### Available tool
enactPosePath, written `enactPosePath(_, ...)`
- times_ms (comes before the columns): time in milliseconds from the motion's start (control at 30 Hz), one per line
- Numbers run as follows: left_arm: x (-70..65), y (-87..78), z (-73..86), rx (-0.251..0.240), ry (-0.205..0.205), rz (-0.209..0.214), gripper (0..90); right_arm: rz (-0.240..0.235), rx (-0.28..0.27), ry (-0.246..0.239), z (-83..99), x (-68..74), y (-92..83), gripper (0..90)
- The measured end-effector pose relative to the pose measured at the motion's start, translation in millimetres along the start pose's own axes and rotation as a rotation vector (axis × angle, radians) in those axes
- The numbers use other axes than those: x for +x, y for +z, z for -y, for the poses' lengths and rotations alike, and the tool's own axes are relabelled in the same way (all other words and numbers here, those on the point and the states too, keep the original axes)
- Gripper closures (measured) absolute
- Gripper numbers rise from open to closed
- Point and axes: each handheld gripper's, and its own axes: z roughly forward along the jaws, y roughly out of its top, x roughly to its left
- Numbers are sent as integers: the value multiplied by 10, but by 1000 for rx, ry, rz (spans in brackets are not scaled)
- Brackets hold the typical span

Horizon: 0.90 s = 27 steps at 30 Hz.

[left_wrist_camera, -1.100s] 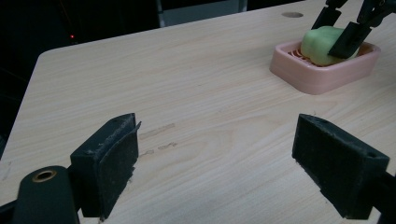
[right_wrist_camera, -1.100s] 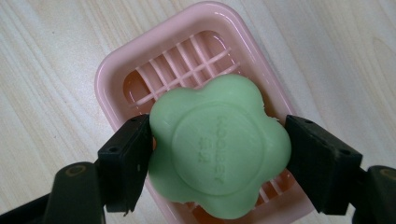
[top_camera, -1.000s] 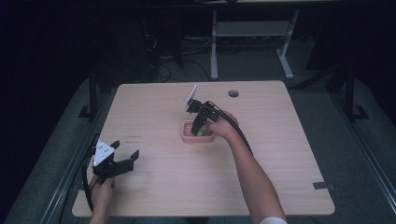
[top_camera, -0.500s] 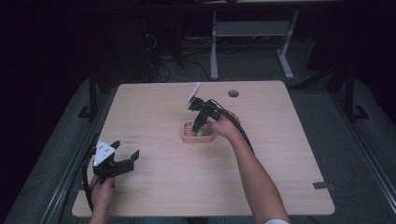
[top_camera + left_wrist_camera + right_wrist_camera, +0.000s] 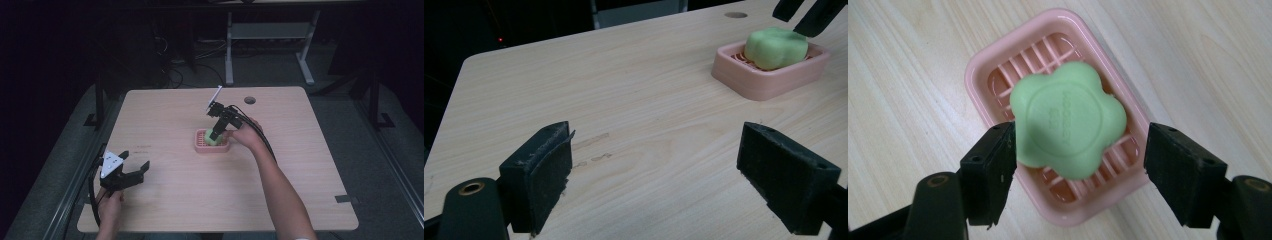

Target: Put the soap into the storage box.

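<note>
A green flower-shaped soap [image 5: 1068,127] lies in a pink slatted soap dish [image 5: 998,70] near the middle of the wooden table [image 5: 175,115]. My right gripper [image 5: 1080,150] points down over the dish, open, with one jaw on each side of the soap; the left jaw is against its edge and the right jaw stands clear. From above, the right gripper [image 5: 216,134] hangs over the soap [image 5: 214,139] and dish [image 5: 200,146]. My left gripper [image 5: 137,170] rests open and empty near the front left corner. Its own view [image 5: 669,185] faces the soap [image 5: 775,47] and dish [image 5: 769,82] far off.
A round cable hole [image 5: 250,100] sits in the table near its back edge. A black strip of tape [image 5: 346,199] marks the front right edge. Bare wood lies between the left gripper and the dish. Dark floor and desk legs surround the table.
The right gripper has stayed over the soap dish, shifting only slightly. The left gripper has not moved.
</note>
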Motion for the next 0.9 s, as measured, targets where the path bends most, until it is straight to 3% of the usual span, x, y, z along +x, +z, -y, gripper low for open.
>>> enactPosePath(900, -15, -3, 1, 11, 11, 3, 142, -14, -47, 32, 358, -82, -225, 277)
